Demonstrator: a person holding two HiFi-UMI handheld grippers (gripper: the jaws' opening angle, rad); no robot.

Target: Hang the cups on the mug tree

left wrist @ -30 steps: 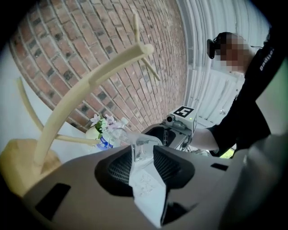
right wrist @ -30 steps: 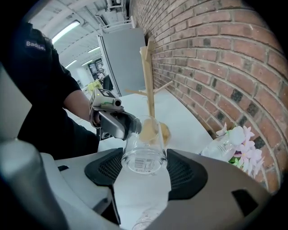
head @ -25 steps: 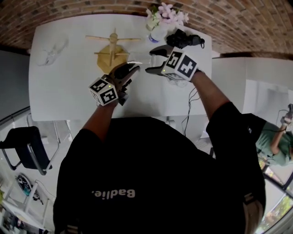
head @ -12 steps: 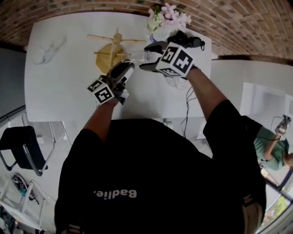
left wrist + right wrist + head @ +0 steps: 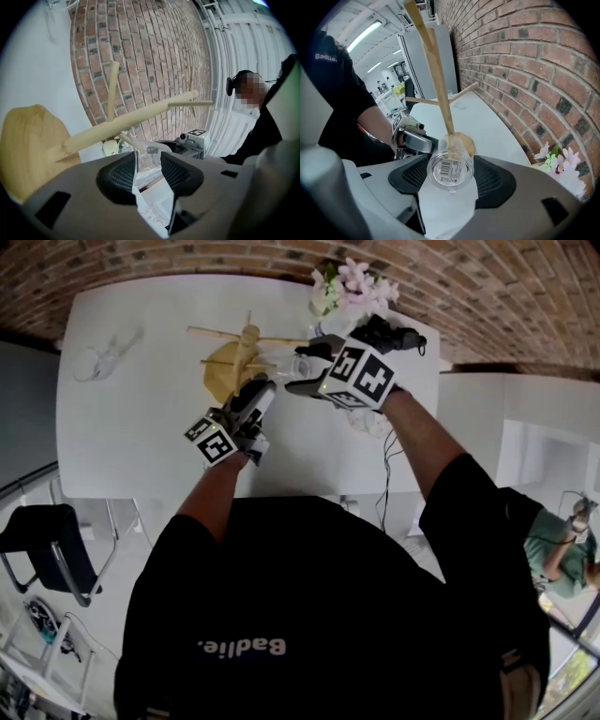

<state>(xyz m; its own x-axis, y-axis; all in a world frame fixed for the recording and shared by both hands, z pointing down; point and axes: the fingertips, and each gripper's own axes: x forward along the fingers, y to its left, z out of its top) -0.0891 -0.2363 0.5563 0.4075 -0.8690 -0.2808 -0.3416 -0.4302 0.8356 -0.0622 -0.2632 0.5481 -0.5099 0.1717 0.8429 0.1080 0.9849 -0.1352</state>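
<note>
My right tongs (image 5: pixel 451 164) are clamped on a clear cup (image 5: pixel 450 172). The cup lies on its side, up off the white bench (image 5: pixel 141 427), with its bottom turned back to those tongs. It is right next to a peg of the wooden mug tree (image 5: pixel 246 345). My left tongs (image 5: pixel 149 161) are opening, with a bit of the cup's glass between them, not squeezed.
</note>
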